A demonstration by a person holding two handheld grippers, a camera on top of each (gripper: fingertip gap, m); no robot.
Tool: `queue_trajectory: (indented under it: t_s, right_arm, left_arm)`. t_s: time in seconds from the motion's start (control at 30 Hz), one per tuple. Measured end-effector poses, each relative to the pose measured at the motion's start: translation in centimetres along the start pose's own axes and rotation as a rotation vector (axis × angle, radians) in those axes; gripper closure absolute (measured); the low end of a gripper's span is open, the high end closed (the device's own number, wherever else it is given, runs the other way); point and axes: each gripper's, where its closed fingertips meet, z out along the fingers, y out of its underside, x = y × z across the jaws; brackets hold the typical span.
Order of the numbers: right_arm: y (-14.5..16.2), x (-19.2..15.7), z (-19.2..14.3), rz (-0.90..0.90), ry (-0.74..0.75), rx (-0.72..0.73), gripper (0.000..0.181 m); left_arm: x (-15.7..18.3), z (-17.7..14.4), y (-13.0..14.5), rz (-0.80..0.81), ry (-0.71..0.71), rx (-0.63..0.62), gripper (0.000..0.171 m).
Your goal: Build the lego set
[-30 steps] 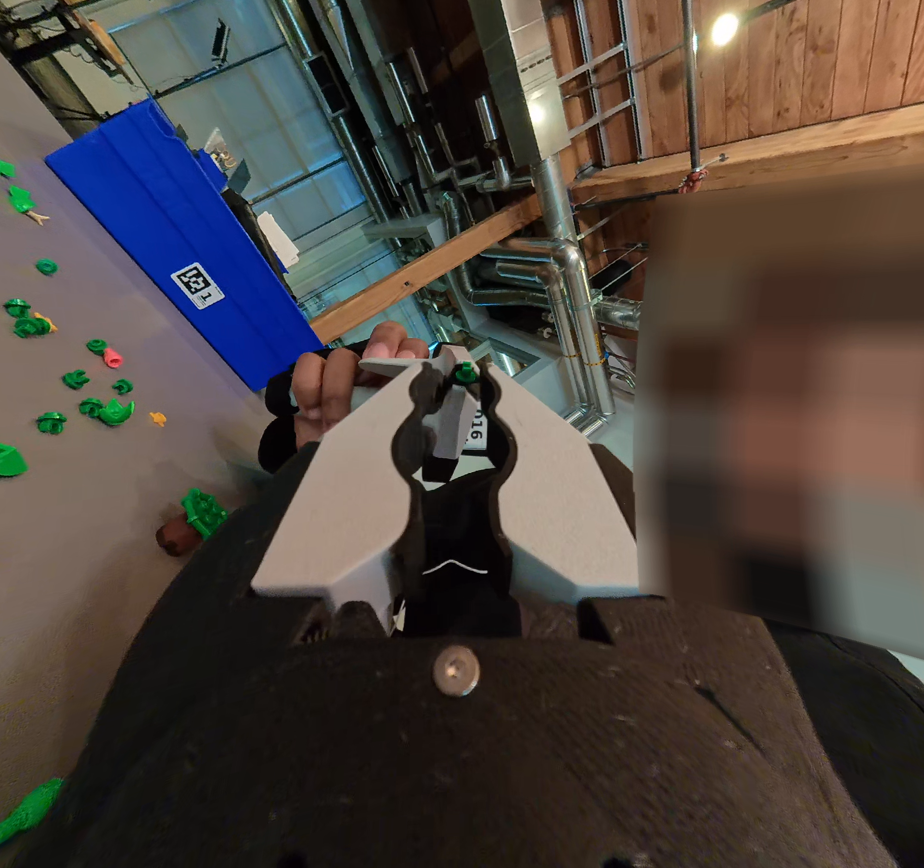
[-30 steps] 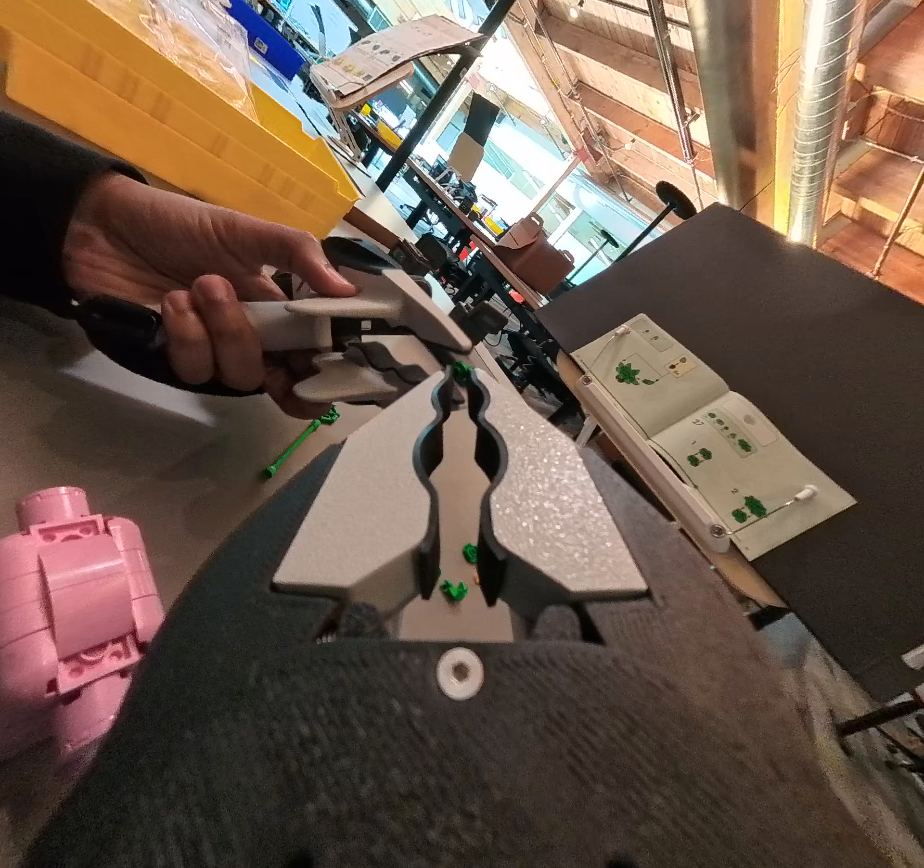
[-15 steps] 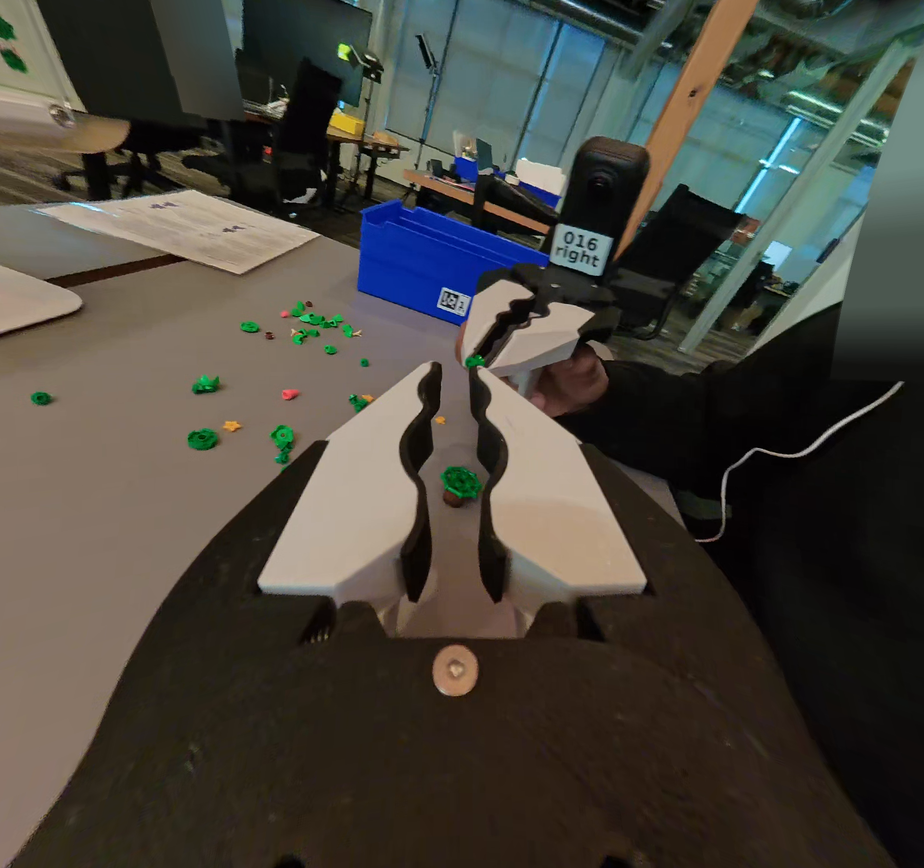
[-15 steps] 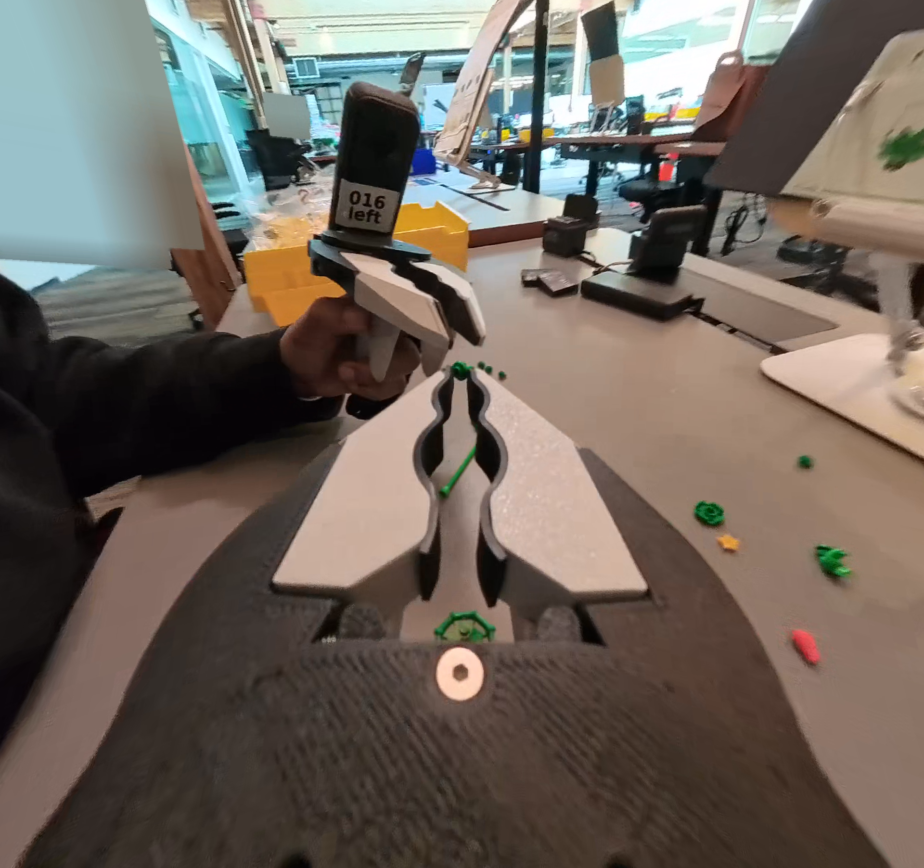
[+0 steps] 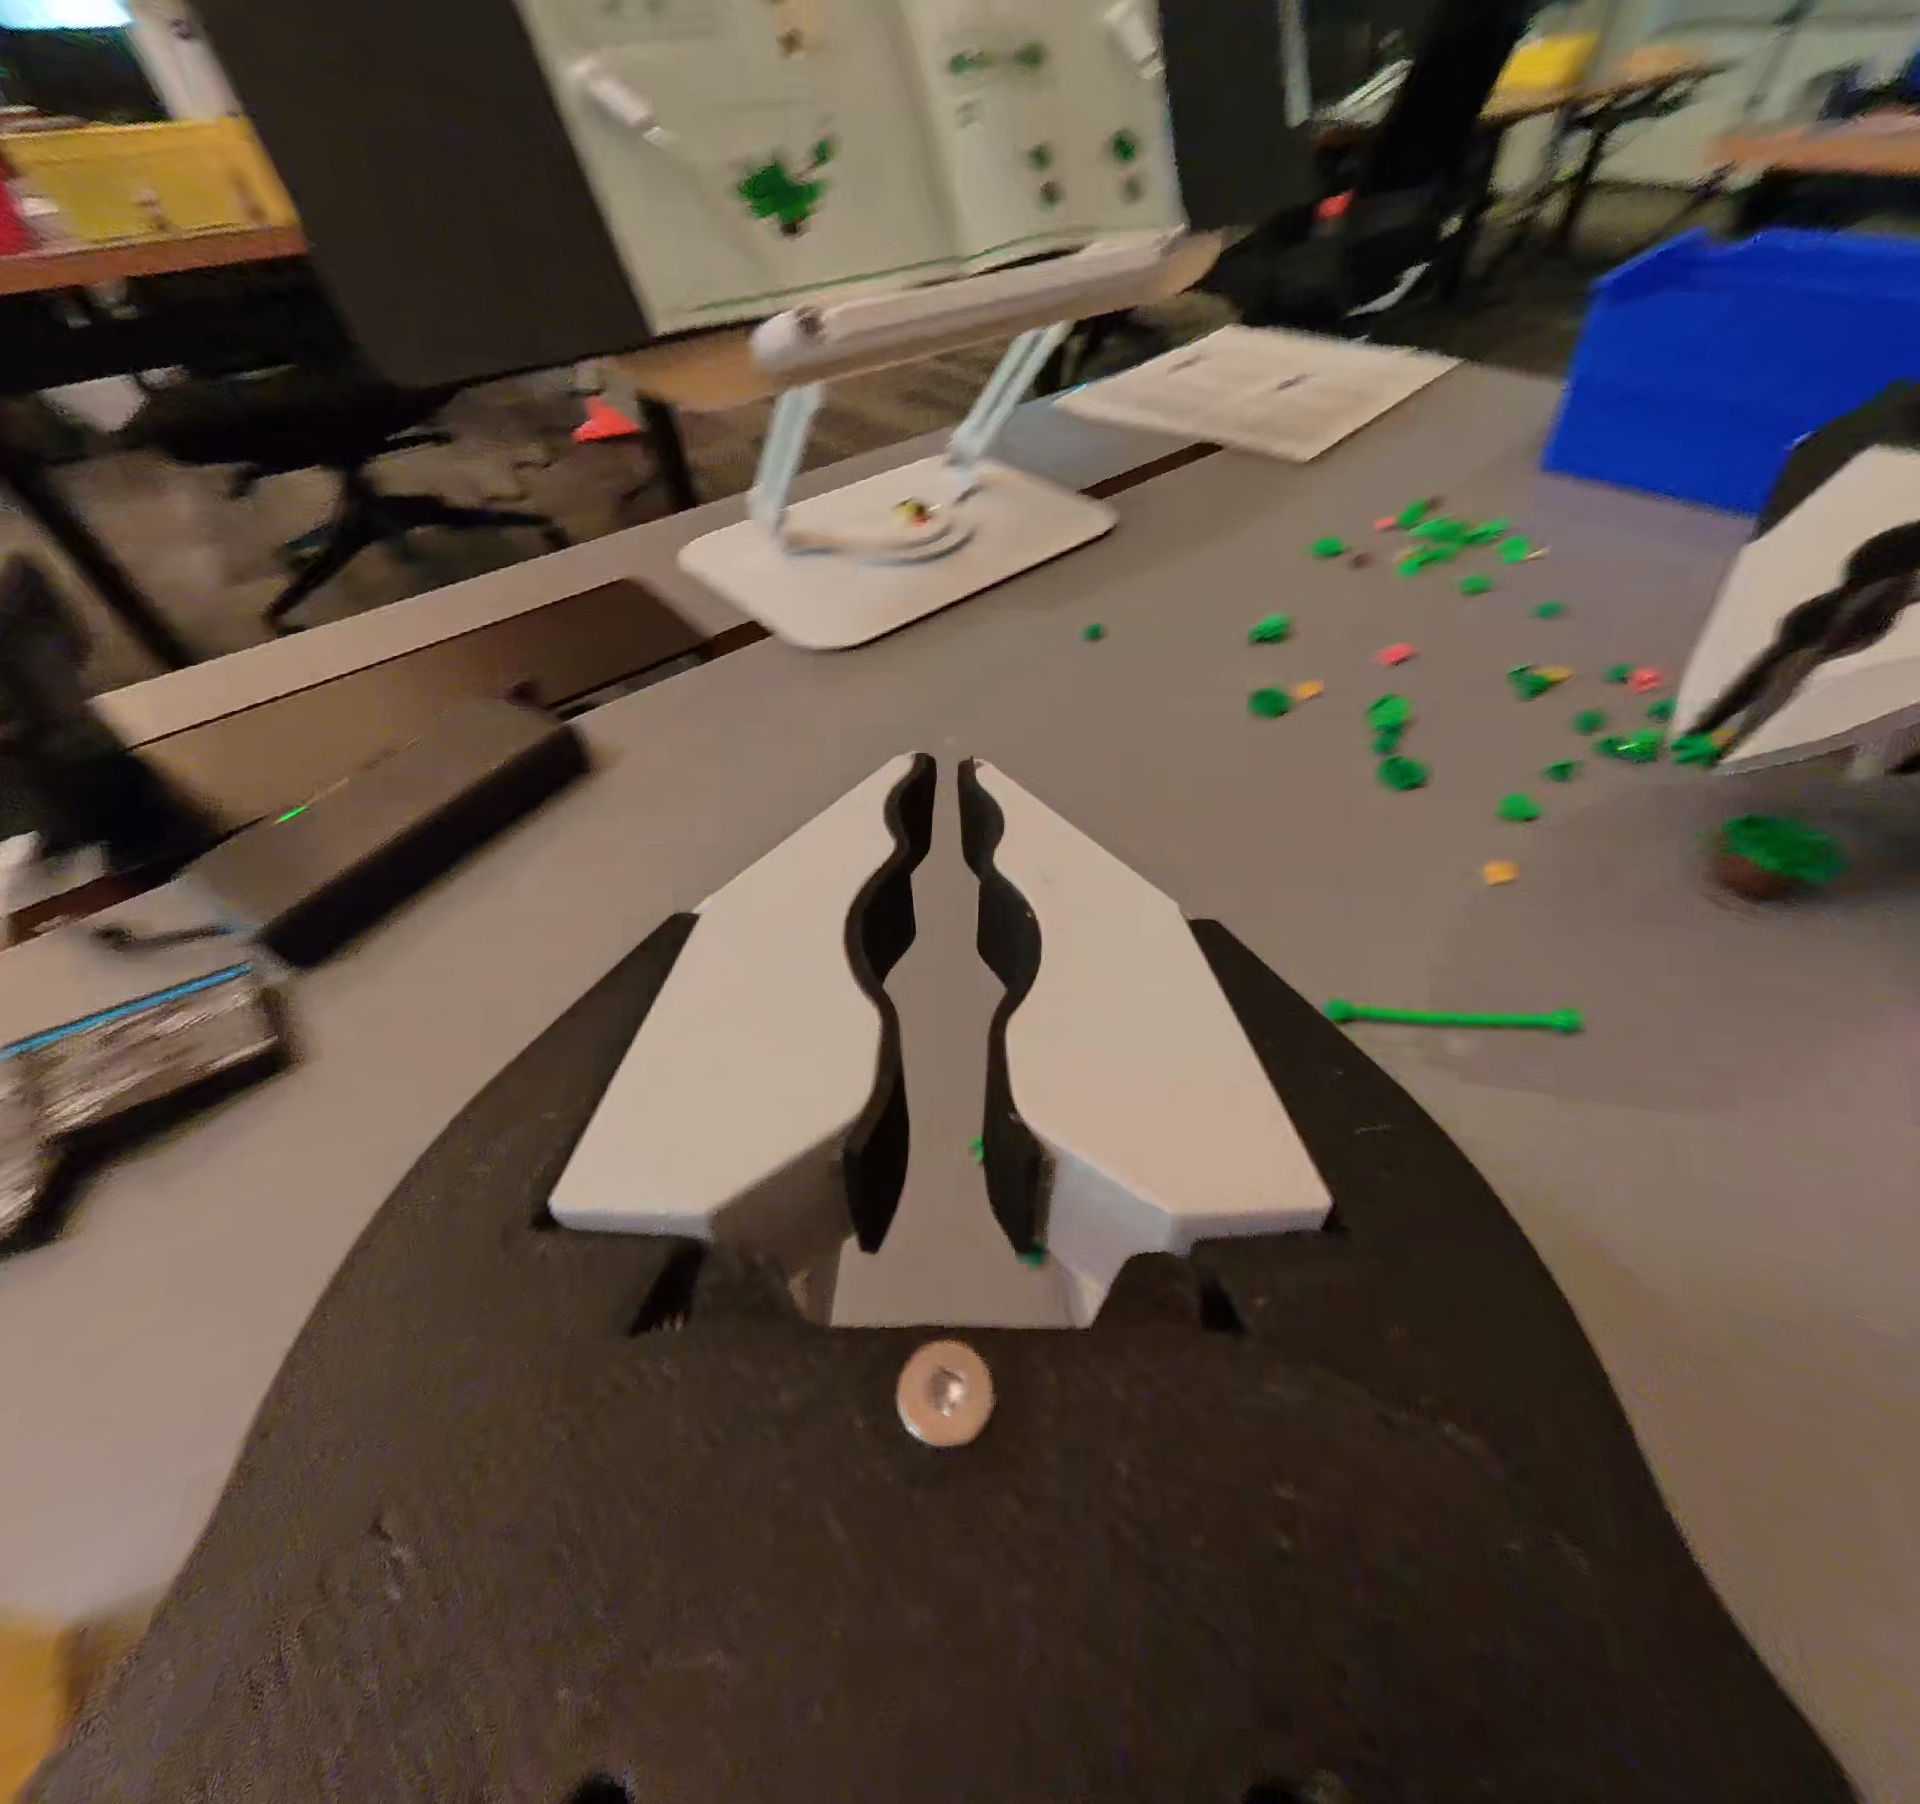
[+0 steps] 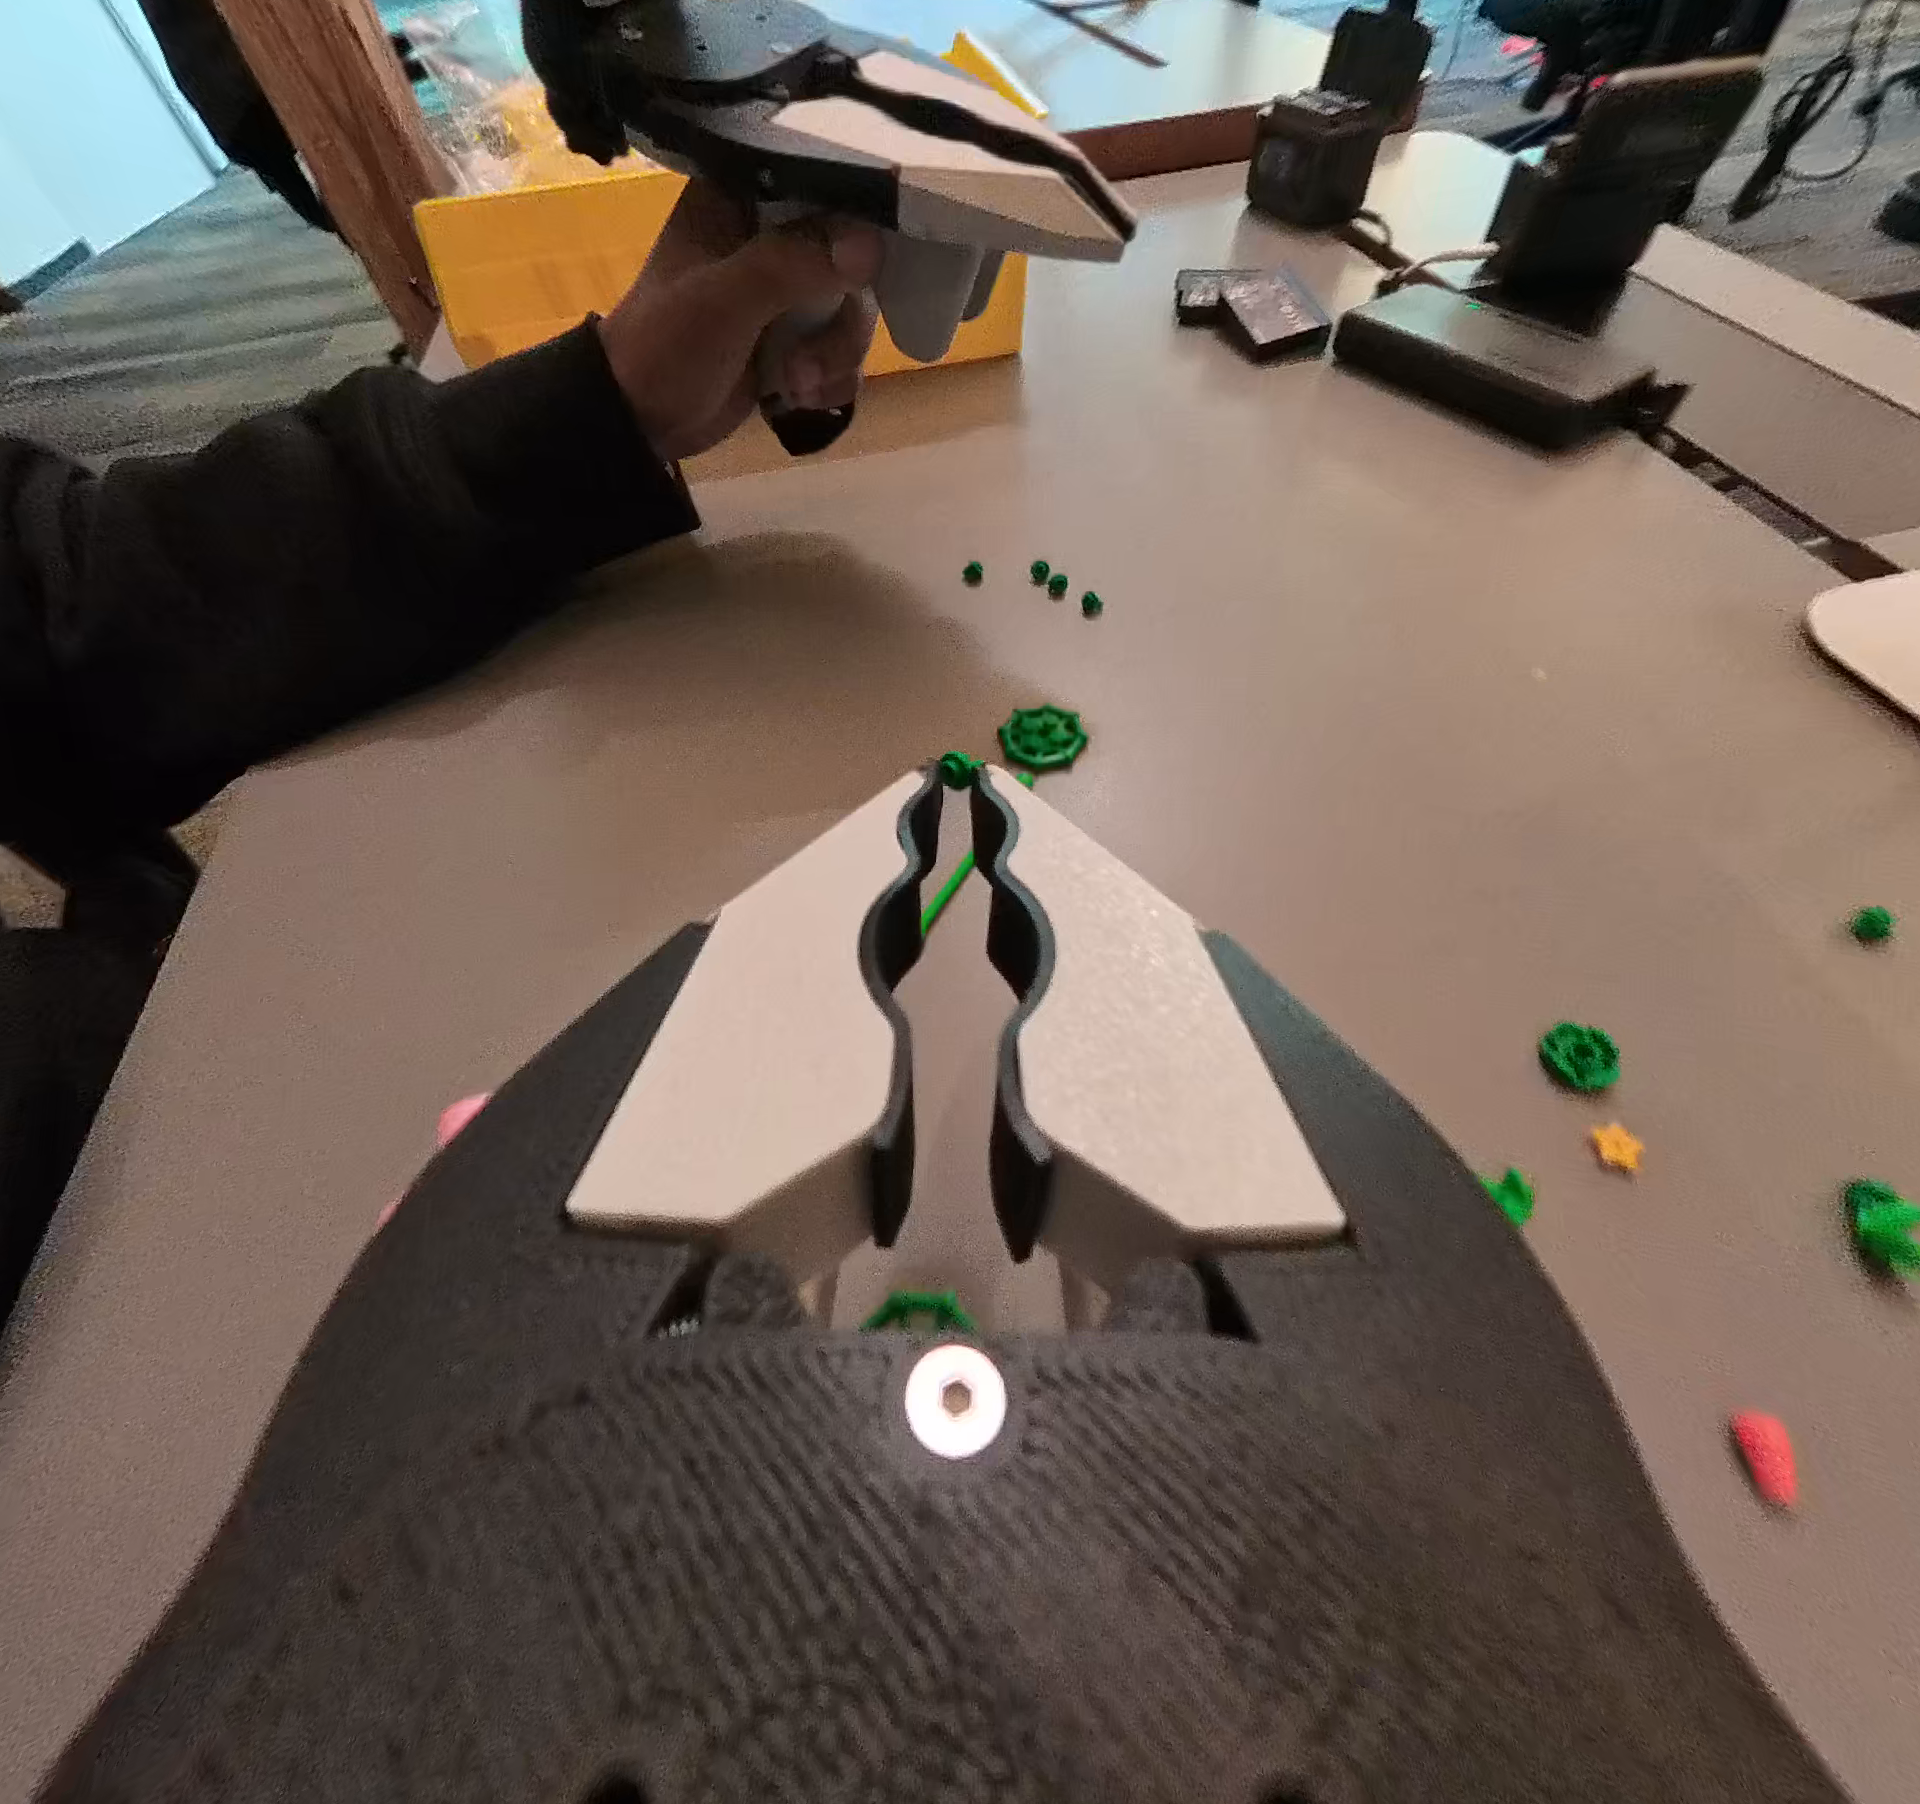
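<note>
My right gripper (image 6: 958, 780) is shut on a small green lego piece (image 6: 956, 769) at its tips, low over the grey table (image 6: 1351, 715). A thin green rod (image 6: 948, 904) lies on the table under its fingers, and a green wheel-shaped piece (image 6: 1042, 736) lies just ahead. My left gripper (image 5: 945, 767) is nearly closed and empty. It is held in the air, seen in the right wrist view (image 6: 1112, 222) up and to the left. The rod (image 5: 1455, 1016) lies to the left gripper's right. A green-topped brown piece (image 5: 1782, 855) stands near the right gripper (image 5: 1704, 715).
Several loose green, pink and yellow pieces (image 5: 1392, 715) are scattered to the right. An open instruction booklet (image 5: 831, 123) rests on a white stand (image 5: 894, 570). A blue bin (image 5: 1745, 372), a yellow bin (image 6: 551, 268) and black devices (image 6: 1496, 362) stand around the table edges. The left gripper's tips are roughly 20 centimeters from the right gripper's. The thin green rod (image 6: 948, 904) is closer to my right gripper, around 9 centimeters from its tips; the left tips are 20 centimeters off.
The two grippers have come apart from their tip-to-tip meeting. The left one swung to face the booklet, empty. The right one dropped toward the table, keeping the small green piece.
</note>
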Motion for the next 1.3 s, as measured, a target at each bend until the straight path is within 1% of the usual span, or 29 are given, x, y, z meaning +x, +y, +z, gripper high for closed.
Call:
queue_trajectory:
  t_s: [0.07,0.17,0.23,0.3,0.4,0.5,0.67,0.8,1.03,1.17,1.3]
  right_arm:
    - [-0.8,0.7,2.1,-0.007,-0.020,-0.031,0.178]
    - [-1.4,2.5,6.1,0.022,-0.046,-0.116,0.178]
    - [-1.2,3.4,9.1,0.066,-0.070,-0.179,0.178]
    - [-0.3,3.6,11.5,0.115,-0.104,-0.253,0.178]
    - [1.2,4.1,13.6,0.141,-0.091,-0.349,0.178]
    - [1.9,5.0,14.7,0.125,-0.042,-0.397,0.178]
    - [2.7,5.6,15.7,0.136,-0.006,-0.438,0.177]
    - [2.6,5.9,15.8,0.159,0.004,-0.424,0.178]
    - [2.5,5.7,15.4,0.150,0.002,-0.432,0.175]
    - [1.8,5.6,14.5,0.130,0.012,-0.421,0.171]
    - [-0.1,6.1,11.7,0.096,0.054,-0.359,0.169]
  left_arm:
    - [-1.6,-0.7,0.6,-0.003,-0.053,-0.020,0.171]
    - [-2.4,-0.9,0.7,-0.056,-0.065,-0.018,0.171]
    - [-2.7,-1.1,0.8,-0.068,-0.074,-0.020,0.171]
    - [-3.1,-1.3,0.9,-0.057,-0.088,-0.031,0.171]
    - [-3.6,-1.6,1.2,-0.035,-0.112,-0.053,0.171]
    - [-4.1,-1.9,1.3,-0.032,-0.116,-0.060,0.171]
    - [-4.6,-2.5,1.0,-0.069,-0.110,-0.031,0.171]
    - [-4.4,-2.6,0.4,-0.093,-0.090,0.000,0.171]
    - [-4.2,-2.5,0.6,-0.071,-0.096,-0.016,0.171]
    - [-4.3,-2.4,0.7,-0.076,-0.097,-0.020,0.171]
    - [-4.3,-2.4,0.8,-0.077,-0.092,-0.021,0.171]
